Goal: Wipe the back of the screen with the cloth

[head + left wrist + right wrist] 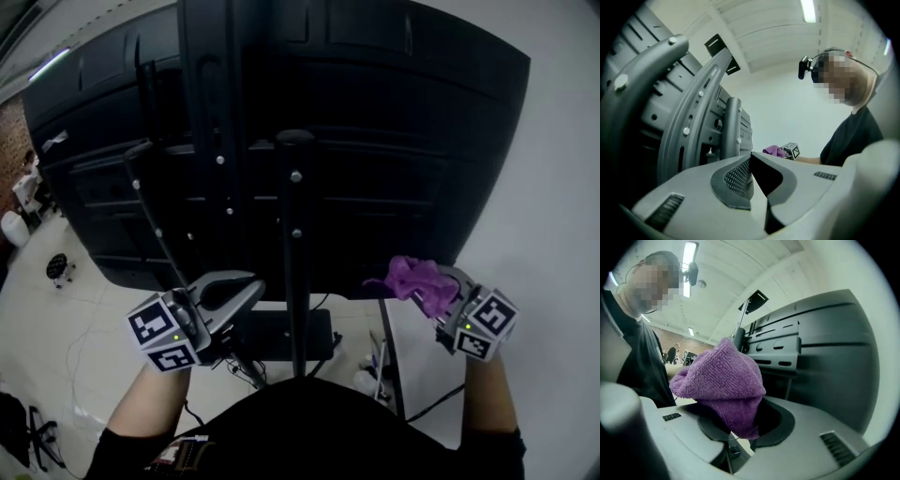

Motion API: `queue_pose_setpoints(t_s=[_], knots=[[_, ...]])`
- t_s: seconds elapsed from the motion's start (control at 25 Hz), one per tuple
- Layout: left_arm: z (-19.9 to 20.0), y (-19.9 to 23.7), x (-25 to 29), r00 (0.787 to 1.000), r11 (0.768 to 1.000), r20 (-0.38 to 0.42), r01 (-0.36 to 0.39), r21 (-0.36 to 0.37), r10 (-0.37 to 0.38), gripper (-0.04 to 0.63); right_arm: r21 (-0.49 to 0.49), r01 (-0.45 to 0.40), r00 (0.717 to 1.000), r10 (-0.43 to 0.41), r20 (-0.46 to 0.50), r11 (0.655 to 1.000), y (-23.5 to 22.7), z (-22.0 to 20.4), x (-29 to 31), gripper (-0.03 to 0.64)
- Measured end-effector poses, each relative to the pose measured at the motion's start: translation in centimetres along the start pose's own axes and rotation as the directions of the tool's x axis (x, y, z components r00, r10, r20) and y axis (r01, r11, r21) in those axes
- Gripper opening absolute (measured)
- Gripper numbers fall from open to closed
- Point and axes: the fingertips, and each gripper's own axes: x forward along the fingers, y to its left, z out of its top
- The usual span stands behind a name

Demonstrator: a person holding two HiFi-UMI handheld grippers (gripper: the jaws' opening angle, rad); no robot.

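Here, gripping the purple cloth [719, 380] tight in the right gripper [740, 430], bunched up above the jaws. Carrying nothing in the left gripper [751, 161], jaws pressed together, low beside the stand [295, 253]. Just past that, holding the cloth near the bottom edge of the screen [375, 141], seemingly not touching it. Probably no wiping begun, with the whole dark back left to rub, top to bottom.

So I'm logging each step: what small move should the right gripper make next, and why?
Probably ease the right gripper forward until the purple cloth presses on the screen's back panel. Its jaws are shut on the cloth, which seems to sit just off it; the left gripper is shut and empty.
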Motion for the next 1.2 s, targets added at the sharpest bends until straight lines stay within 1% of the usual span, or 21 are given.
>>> queue_pose_setpoints(t_s=[0.12,0.28,0.48,0.56,0.68,0.8,0.88,0.96,1.0,1.04,1.08,1.16,1.2], knots=[[3.5,-0.1,1.3,1.000,0.996,0.009,0.010,0.085,-0.011,-0.005,-0.074,0.029,0.999,-0.026,0.038,0.997,-1.3,3.8,-0.5,0.091],[9.3,0.4,2.7,0.999,0.979,0.034,0.019,0.203,-0.026,-0.005,-0.176,0.098,0.990,-0.078,0.119,0.980,-3.8,10.7,-0.7,0.091],[15.3,1.2,3.6,0.998,0.963,0.059,0.003,0.268,-0.020,-0.005,-0.278,0.202,0.968,-0.148,0.205,0.939,-5.9,18.8,-1.1,0.091],[17.8,1.7,4.2,0.997,0.955,0.078,-0.010,0.297,-0.014,-0.005,-0.327,0.263,0.953,-0.190,0.237,0.908,-7.0,22.2,-0.9,0.091],[21.2,2.3,5.3,0.995,0.939,0.097,-0.027,0.344,-0.006,-0.005,-0.396,0.367,0.921,-0.268,0.283,0.842,-8.6,26.6,0.0,0.092],[23.8,2.7,6.5,0.994,0.918,0.106,-0.052,0.393,0.011,-0.005,-0.441,0.433,0.895,-0.317,0.314,0.786,-9.7,29.7,1.8,0.092],[24.9,3.0,7.2,0.993,0.909,0.112,-0.068,0.412,0.024,-0.005,-0.470,0.473,0.877,-0.348,0.332,0.745,-10.1,31.4,3.5,0.092],[25.6,3.2,7.7,0.993,0.904,0.117,-0.079,0.421,0.032,-0.005,-0.500,0.519,0.853,-0.380,0.358,0.693,-10.2,33.1,5.3,0.092],[25.8,3.2,7.9,0.992,0.903,0.118,-0.079,0.422,0.032,-0.005,-0.518,0.545,0.838,-0.399,0.373,0.659,-10.3,34.0,6.2,0.092],[25.9,3.2,8.0,0.993,0.904,0.118,-0.078,0.421,0.031,-0.005,-0.542,0.570,0.822,-0.419,0.386,0.618,-10.3,34.8,7.3,0.092],[25.9,3.2,8.0,0.993,0.904,0.115,-0.076,0.421,0.030,-0.005,-0.573,0.589,0.808,-0.439,0.393,0.570,-10.3,35.5,8.5,0.092],[25.8,3.3,7.8,0.994,0.902,0.105,-0.081,0.424,0.040,-0.005,-0.651,0.598,0.793,-0.467,0.392,0.468,-10.0,36.7,11.5,0.092],[25.8,3.3,7.7,0.994,0.901,0.101,-0.082,0.425,0.043,-0.005,-0.685,0.592,0.790,-0.477,0.386,0.426,-9.8,37.2,13.0,0.092]])
